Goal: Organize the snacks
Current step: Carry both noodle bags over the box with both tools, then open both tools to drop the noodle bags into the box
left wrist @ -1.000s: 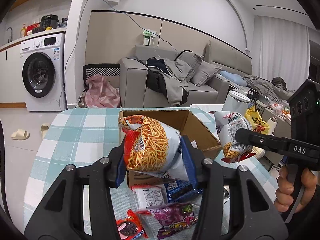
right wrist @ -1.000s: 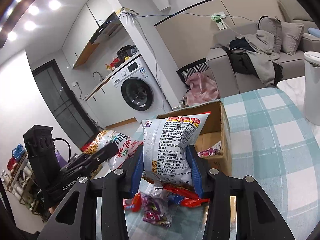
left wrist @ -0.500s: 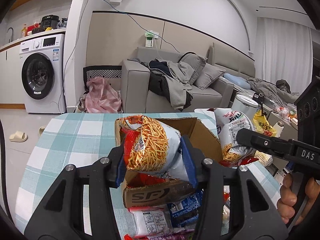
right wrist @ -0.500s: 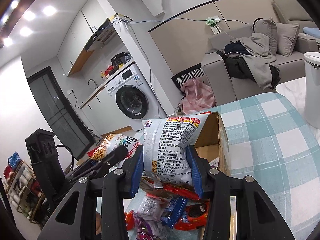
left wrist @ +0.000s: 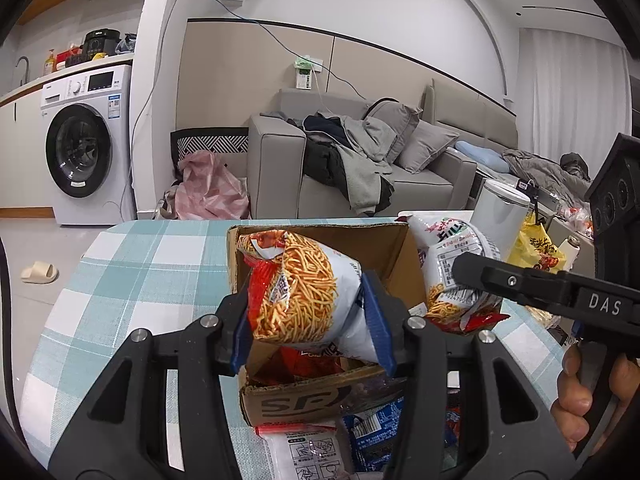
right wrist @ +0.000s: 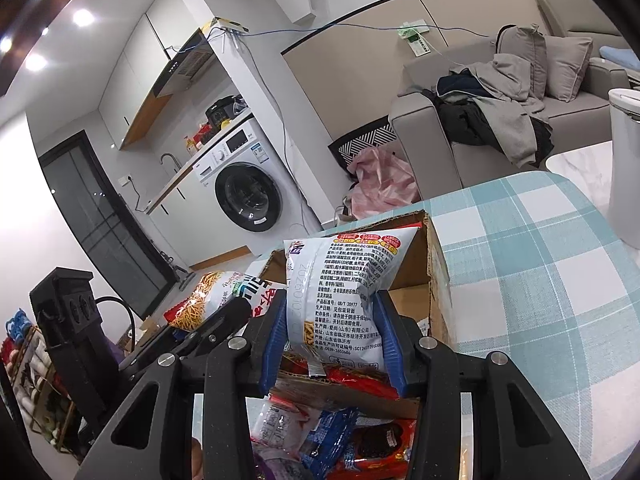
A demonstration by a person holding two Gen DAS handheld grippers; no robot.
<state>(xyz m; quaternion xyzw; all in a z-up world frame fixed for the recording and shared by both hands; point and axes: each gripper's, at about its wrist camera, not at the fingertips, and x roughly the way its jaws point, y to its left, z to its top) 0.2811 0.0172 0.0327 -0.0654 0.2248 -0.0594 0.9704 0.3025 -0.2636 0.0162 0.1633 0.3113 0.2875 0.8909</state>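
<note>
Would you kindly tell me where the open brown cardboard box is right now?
The open brown cardboard box sits centre frame in both wrist views on the teal checked tablecloth, behind both held noodle-snack bags, with loose snack packets before its near wall.

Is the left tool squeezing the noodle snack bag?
Touching. In the left wrist view, the left tool's blue pads press both sides of the noodle snack bag, pinching it above the cardboard box.

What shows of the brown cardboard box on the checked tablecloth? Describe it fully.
The brown cardboard box looks like plain corrugated card, worn at the edges. It stands open-topped on the teal-and-white checked tablecloth, flaps up, with black letters printed on its near wall. Red packets lie inside. Loose snack packets crowd against its near side. Two noodle-snack bags, each clamped in a gripper's fingers, hang over it; whether they touch it cannot be told.
</note>
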